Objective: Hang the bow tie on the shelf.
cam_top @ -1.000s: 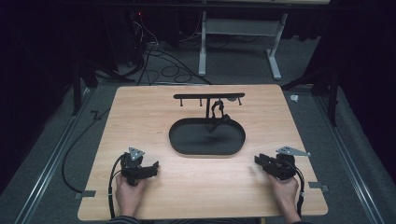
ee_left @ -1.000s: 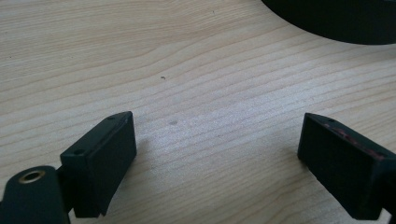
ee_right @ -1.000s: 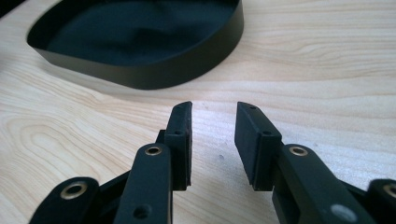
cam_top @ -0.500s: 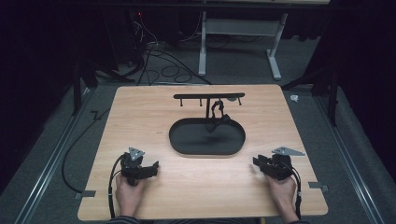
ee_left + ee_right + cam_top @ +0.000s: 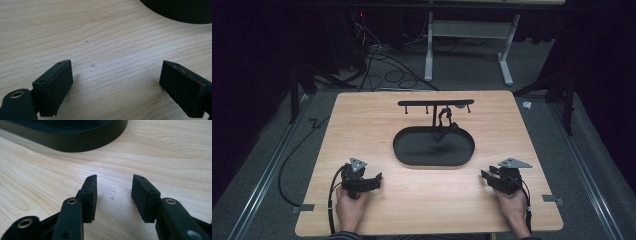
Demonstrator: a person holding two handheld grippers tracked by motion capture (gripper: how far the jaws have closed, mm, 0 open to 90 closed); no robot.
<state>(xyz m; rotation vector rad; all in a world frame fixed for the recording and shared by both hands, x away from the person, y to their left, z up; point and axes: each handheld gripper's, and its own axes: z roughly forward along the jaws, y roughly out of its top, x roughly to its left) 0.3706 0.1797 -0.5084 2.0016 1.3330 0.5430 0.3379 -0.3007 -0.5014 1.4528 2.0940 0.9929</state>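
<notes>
A black oval tray (image 5: 408, 159) lies at the middle of the wooden table (image 5: 362, 125). A thin post rises from its far side and carries a crossbar (image 5: 417, 103) with small hooks. A dark looped item (image 5: 445, 119) hangs from one hook; what it is I cannot tell. My left gripper (image 5: 378, 178) rests near the front left, open, pointing right. In the left gripper view its jaws (image 5: 116, 66) stand wide apart over bare wood, the tray (image 5: 180, 12) beyond. My right gripper (image 5: 485, 177) sits at the front right, open and empty (image 5: 114, 178), facing the tray wall (image 5: 75, 143).
A hand holds each gripper at the table's front edge, with cables trailing back. Dark floor surrounds the table, with loose cables (image 5: 382, 65) and a white desk frame (image 5: 467, 35) behind it. Metal rails (image 5: 267, 175) run along both sides.
My right gripper has shifted a little to the left, toward the tray. The left gripper has stayed in place.
</notes>
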